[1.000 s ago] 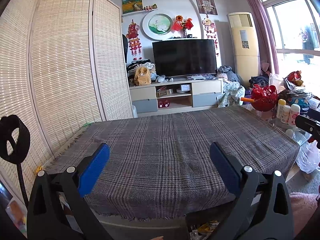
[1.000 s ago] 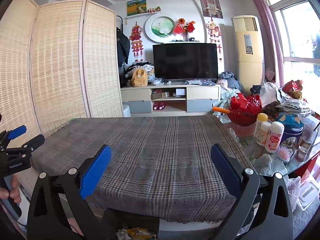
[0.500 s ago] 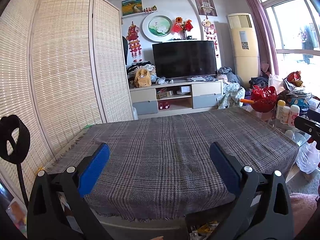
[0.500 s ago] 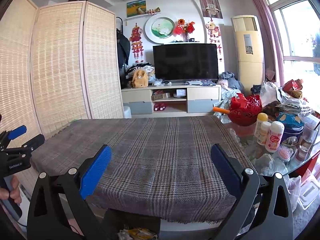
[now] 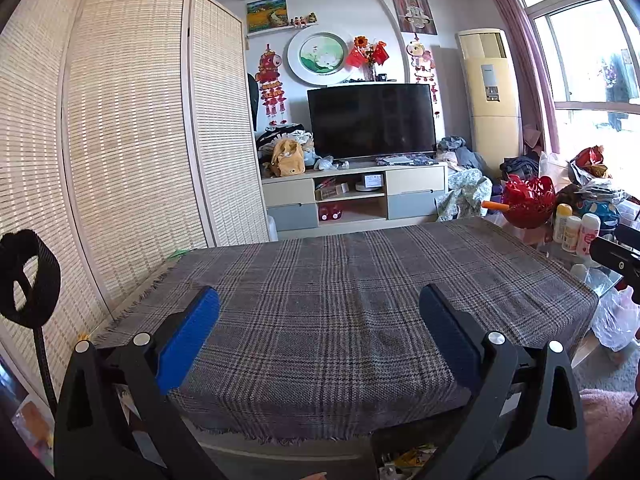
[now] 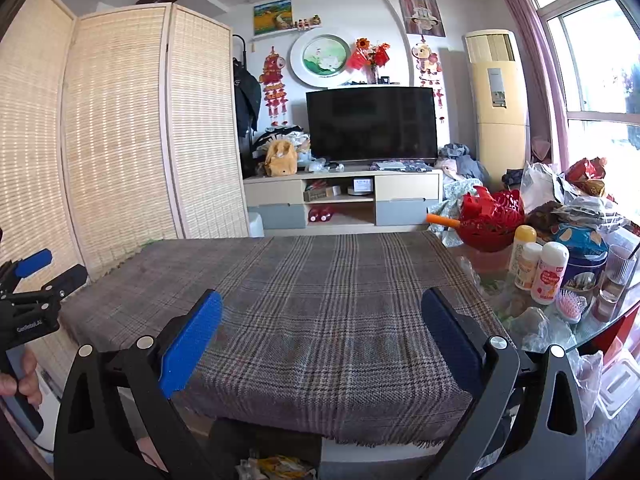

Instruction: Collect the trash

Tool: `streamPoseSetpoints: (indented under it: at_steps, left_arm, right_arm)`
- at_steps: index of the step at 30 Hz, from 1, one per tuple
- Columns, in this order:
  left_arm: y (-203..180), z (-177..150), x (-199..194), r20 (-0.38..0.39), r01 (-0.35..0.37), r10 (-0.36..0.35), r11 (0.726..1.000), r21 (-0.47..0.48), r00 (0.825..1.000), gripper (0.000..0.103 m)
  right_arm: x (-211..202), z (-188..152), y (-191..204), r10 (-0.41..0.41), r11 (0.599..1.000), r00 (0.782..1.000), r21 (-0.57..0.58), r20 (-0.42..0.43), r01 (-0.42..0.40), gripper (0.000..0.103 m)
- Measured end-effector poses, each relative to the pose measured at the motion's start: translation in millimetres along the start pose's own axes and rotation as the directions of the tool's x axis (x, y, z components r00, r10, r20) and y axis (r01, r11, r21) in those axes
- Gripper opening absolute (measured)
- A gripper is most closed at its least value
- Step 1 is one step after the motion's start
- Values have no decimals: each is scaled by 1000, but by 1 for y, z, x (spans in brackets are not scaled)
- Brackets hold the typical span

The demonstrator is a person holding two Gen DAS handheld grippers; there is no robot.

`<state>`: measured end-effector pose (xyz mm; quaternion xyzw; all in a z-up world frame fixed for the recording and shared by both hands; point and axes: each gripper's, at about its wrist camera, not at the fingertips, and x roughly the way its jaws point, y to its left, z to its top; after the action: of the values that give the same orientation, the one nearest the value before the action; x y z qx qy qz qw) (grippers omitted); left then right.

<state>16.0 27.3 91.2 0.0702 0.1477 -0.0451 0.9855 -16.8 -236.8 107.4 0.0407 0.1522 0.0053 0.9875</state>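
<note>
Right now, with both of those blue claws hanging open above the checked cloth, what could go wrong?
The bottles and glass crowd the glass tabletop beside the plaid cloth; a sideways swing of the right gripper might topple them. Wrappers lie low under the cloth's near edge, so either gripper, including the left gripper, could snag its fringe.

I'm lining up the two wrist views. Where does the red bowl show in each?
Left wrist: red bowl at the right, beyond the plaid cloth's far right corner.
Right wrist: red bowl right of centre, nearer, behind the bottles.
Shared landmark: the TV, top centre in both.
</note>
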Motion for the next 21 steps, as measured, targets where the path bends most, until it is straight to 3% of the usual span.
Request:
streamPoseSetpoints:
  at_steps: [21]
  left_arm:
    - [-4,3,-5,7,18,-18,1000,-3,1000,95]
  right_arm:
    - [-1,1,-6,2,1000,1000,8,2,-2,100]
